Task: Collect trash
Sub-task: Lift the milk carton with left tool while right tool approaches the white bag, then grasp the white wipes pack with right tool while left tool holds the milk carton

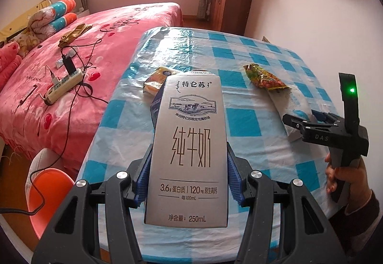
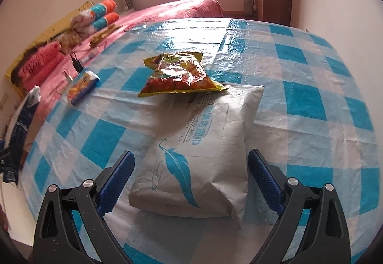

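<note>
Presently left gripper [image 1: 189,182], angled downward, pinches the milk carton [image 1: 189,144] above the worktop [image 1: 239,65]; right gripper [image 2: 190,182], likewise angled downward, spread astride the white packet [image 2: 203,144].

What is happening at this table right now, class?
A person is clearing trash from a table with a blue checked cloth, a gripper in each hand. The left gripper is shut on a silver milk carton, held up above the cloth. The right gripper is open, its jaws on either side of a white packet with a blue feather that lies on the table. A crumpled snack bag overlaps the packet's far end, and a small orange wrapper lies further off.
</note>
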Demonstrator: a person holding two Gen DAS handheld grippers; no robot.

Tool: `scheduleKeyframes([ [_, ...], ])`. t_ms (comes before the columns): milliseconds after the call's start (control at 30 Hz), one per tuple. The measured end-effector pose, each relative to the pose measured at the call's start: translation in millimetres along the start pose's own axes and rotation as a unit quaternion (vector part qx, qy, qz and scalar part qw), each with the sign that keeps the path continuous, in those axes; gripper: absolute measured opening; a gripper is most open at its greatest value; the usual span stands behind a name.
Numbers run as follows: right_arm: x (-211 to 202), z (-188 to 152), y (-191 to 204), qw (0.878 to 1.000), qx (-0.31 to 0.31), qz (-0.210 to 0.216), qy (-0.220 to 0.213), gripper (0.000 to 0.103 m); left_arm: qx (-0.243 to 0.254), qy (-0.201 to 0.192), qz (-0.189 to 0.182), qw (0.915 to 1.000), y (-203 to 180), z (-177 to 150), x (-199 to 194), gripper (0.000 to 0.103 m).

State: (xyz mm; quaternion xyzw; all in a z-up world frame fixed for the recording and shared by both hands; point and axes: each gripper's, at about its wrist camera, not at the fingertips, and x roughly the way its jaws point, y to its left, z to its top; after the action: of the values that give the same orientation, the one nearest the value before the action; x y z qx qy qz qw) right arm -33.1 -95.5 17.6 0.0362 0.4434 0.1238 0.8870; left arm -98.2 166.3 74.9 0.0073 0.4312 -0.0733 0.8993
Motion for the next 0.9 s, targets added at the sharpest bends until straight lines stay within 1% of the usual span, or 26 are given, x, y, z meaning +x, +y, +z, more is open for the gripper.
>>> scheduleKeyframes([
  [100,5,2,6,1.000,-0.015,-0.025,0.009,0.095,-0.003,0.002,-0.002,1.0000,9,-5,3,0.056],
  [200,10,5,7,0.999,-0.017,-0.044,0.013,0.094,-0.010,0.000,-0.004,0.9999,17,-10,3,0.056],
  [267,13,8,8,0.997,-0.022,-0.065,0.015,0.089,-0.019,0.000,-0.009,0.9998,24,-14,5,0.056],
  [300,14,9,8,0.997,-0.025,-0.068,0.015,0.088,-0.022,0.000,-0.010,0.9997,27,-15,5,0.056],
  [500,13,9,8,0.997,-0.026,-0.067,0.009,0.078,-0.036,-0.007,-0.010,0.9993,43,-23,2,0.056],
  [567,10,7,7,0.998,-0.025,-0.065,0.006,0.071,-0.042,-0.008,-0.013,0.9990,49,-26,0,0.056],
  [633,5,3,8,0.998,-0.025,-0.065,0.004,0.068,-0.044,-0.009,-0.014,0.9989,53,-28,0,0.056],
  [800,-9,-12,9,0.998,-0.014,-0.059,0.003,0.064,-0.049,-0.013,-0.017,0.9986,60,-32,0,0.056],
  [900,-20,-20,11,0.999,-0.005,-0.048,0.007,0.063,-0.049,-0.017,-0.017,0.9985,64,-33,-2,0.056],
])
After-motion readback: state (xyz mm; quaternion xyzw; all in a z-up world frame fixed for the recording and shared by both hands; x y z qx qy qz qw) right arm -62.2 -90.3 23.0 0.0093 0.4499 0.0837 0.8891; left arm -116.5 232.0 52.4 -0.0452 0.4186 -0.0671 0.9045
